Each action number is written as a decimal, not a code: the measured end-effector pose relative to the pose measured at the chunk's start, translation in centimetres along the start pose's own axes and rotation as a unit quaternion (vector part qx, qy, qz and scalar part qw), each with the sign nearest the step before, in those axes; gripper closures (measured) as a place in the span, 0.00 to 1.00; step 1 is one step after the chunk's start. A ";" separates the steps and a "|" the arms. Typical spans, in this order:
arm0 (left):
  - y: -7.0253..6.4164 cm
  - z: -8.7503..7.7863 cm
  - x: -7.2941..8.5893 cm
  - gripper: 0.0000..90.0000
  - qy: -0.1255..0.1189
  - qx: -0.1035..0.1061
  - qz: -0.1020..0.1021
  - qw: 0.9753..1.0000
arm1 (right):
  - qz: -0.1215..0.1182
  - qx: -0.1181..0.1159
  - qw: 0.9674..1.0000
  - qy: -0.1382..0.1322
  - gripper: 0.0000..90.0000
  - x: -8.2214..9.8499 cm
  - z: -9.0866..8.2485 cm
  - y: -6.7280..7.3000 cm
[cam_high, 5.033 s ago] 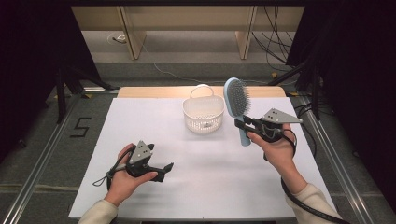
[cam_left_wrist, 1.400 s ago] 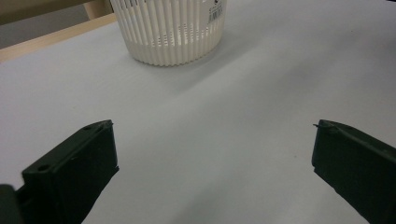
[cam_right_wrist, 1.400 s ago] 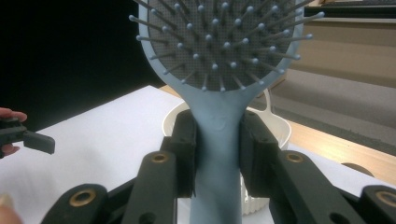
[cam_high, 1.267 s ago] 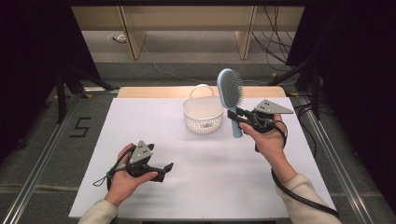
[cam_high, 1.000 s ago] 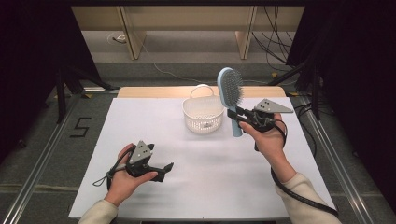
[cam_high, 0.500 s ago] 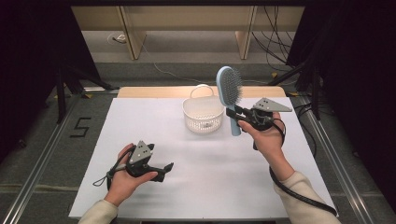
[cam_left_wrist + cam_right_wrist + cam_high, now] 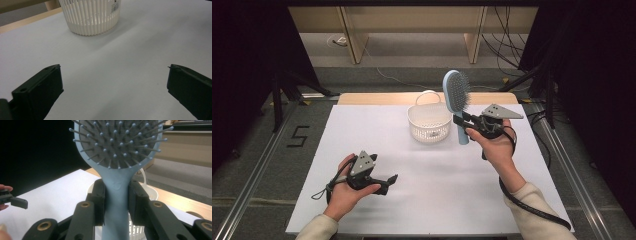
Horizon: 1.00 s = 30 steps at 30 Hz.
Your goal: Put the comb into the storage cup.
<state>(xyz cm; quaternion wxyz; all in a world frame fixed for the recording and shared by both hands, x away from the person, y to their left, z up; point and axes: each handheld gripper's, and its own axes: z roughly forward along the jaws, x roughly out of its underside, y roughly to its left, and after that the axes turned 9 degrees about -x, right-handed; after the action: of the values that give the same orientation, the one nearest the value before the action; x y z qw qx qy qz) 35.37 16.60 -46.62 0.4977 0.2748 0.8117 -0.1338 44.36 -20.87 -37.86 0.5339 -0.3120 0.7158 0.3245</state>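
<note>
Right tongs (image 7: 460, 120): pinching upright pale-blue plastic paddle hairbrush (image 7: 456, 96), at 3 o'clock beside white slotted plastic basket (image 7: 429, 122). Left tongs (image 7: 393, 178): spread, empty, on white bench (image 7: 442, 180).

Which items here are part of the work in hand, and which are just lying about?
In the job:
- light blue hairbrush, clamped upright by its handle in the right gripper
- white slatted basket, right beside the brush

Lying about:
- left gripper, open and idle above the white tabletop
- cables on the floor behind the table
</note>
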 end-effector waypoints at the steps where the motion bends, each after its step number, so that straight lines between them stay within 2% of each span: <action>1: 0.0 0.0 0.0 0.00 0.000 0.000 0.000 1.000 | 0.000 0.000 1.000 0.000 0.78 0.0 0.0 0.0; 30: 0.0 0.0 0.0 0.00 0.000 0.000 0.001 1.000 | 0.003 0.002 1.000 -0.005 0.78 -0.3 0.7 -0.4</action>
<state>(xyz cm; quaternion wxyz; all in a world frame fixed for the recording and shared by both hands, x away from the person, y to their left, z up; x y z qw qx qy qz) 35.36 16.60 -46.62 0.4976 0.2754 0.8116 -0.1338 45.12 -20.56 -37.82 0.5372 -0.3066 0.7148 0.3263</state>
